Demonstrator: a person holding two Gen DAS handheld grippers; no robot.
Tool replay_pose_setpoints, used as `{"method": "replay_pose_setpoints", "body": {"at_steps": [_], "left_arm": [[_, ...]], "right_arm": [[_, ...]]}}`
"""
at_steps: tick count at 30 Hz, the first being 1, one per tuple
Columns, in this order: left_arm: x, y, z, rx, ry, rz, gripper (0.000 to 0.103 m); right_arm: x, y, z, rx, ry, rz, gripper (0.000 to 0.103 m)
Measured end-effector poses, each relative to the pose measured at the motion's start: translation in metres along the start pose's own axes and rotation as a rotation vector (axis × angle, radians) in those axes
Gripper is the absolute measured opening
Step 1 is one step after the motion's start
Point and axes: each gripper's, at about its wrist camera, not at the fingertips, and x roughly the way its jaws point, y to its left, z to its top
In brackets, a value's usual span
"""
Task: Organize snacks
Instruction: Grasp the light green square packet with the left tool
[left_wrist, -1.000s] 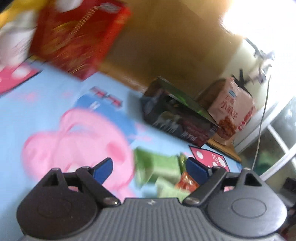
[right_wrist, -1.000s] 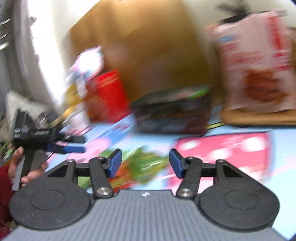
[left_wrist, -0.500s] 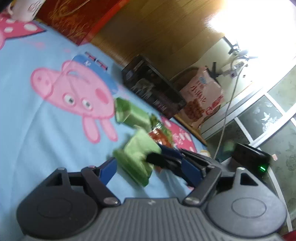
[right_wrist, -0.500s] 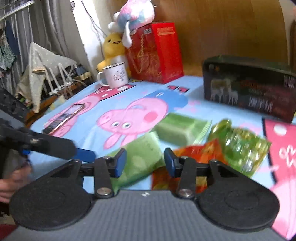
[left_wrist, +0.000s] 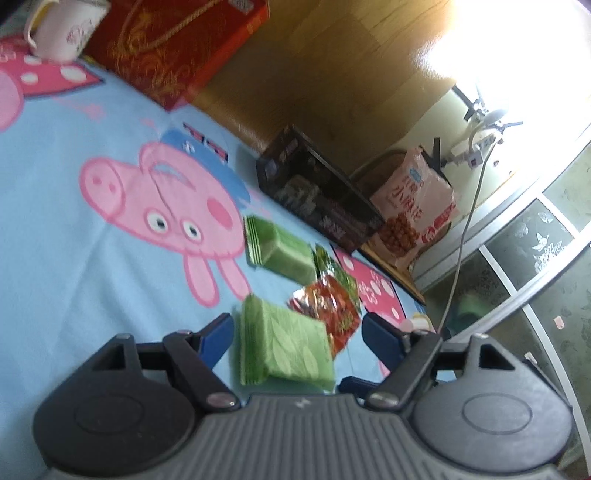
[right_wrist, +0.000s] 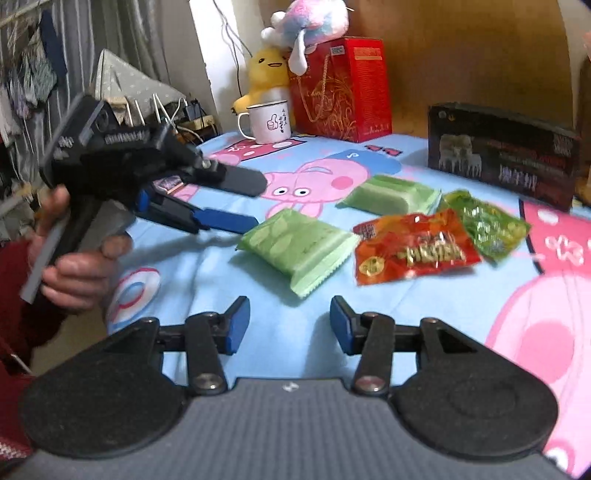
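Left tongs (right_wrist: 236, 203) spread beside green packet (right_wrist: 299, 247); mug (right_wrist: 267, 122) behind.

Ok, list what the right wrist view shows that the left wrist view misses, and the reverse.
Only the right wrist view shows the left gripper from outside, open and held in a hand, plus the yellow plush and the pastel plush. Only the left wrist view shows the pink snack bag and the glass door. Both share the near green packet, far green packet, red packet, mug, red box and dark box.
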Motion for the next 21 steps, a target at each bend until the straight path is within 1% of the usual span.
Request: {"method": "replay_pose_setpoints", "body": {"at_steps": [3,7,8,9,10,11,12,13,14,16,18,21], "left_arm": [[-0.005,0.001,0.003,-0.003,-0.013,0.016,0.079],[0.000,0.002,0.001,0.001,0.008,0.015,0.079],[0.003,0.001,-0.001,0.006,0.019,0.010,0.077],[0.008,0.000,-0.002,0.013,0.035,0.004,0.071],[0.014,-0.001,-0.004,0.017,0.056,-0.003,0.062],[0.019,-0.001,-0.005,0.019,0.073,-0.004,0.060],[0.024,-0.001,-0.007,0.024,0.083,0.006,0.056],[0.026,-0.002,-0.007,0.032,0.081,0.004,0.053],[0.029,-0.004,-0.005,0.036,0.087,0.007,0.053],[0.033,-0.010,0.003,0.049,0.090,0.005,0.053],[0.039,-0.020,0.017,0.084,0.083,-0.009,0.053],[0.055,-0.044,0.046,0.158,0.063,-0.023,0.053]], "right_arm": [[0.011,0.000,0.005,-0.039,0.002,-0.025,0.051],[0.021,-0.003,0.010,-0.057,-0.002,-0.040,0.051],[0.022,-0.004,0.011,-0.059,0.000,-0.037,0.051],[0.024,-0.004,0.011,-0.061,0.001,-0.037,0.051],[0.025,-0.002,0.011,-0.065,-0.003,-0.038,0.050],[0.026,-0.002,0.012,-0.070,-0.006,-0.035,0.049],[0.027,-0.002,0.012,-0.076,-0.010,-0.034,0.041],[0.028,-0.002,0.013,-0.080,-0.012,-0.033,0.031],[0.028,-0.003,0.014,-0.078,-0.013,-0.029,0.030],[0.026,-0.006,0.019,-0.072,-0.032,-0.040,0.030],[0.022,-0.012,0.027,-0.072,-0.064,-0.060,0.030],[0.014,-0.029,0.049,-0.076,-0.141,-0.113,0.030]]}}
